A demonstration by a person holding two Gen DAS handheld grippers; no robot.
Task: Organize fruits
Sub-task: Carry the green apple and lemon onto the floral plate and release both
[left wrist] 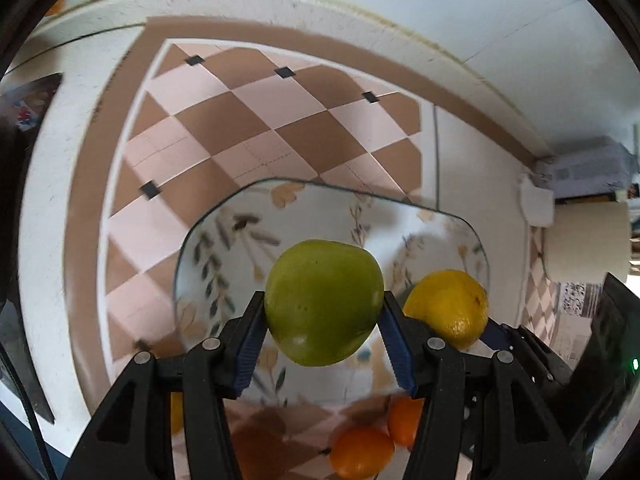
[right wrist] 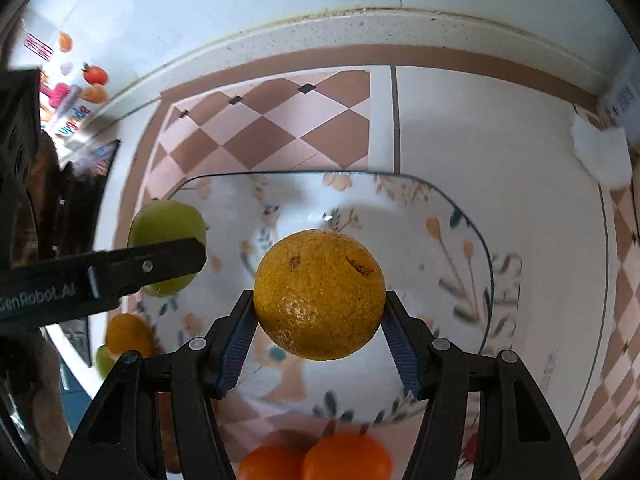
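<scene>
My left gripper (left wrist: 324,300) is shut on a green round fruit (left wrist: 324,302) and holds it in the air above a floral plate (left wrist: 224,240). In the right wrist view my right gripper (right wrist: 319,298) is shut on a yellow-orange citrus fruit (right wrist: 320,294), also above the plate's (right wrist: 460,220) bare middle. The two grippers hang side by side. The left one's finger (right wrist: 160,264) and its green fruit (right wrist: 160,220) show at the left of the right wrist view. The citrus (left wrist: 448,308) shows at the right of the left wrist view. The picture is blurred.
Two oranges (right wrist: 272,464) (right wrist: 348,458) lie on the checked pink-brown cloth (left wrist: 240,120) just in front of the plate. More fruit (right wrist: 126,334) lies to the left. A paper roll (left wrist: 584,240) stands at the right, and the white wall runs behind the counter.
</scene>
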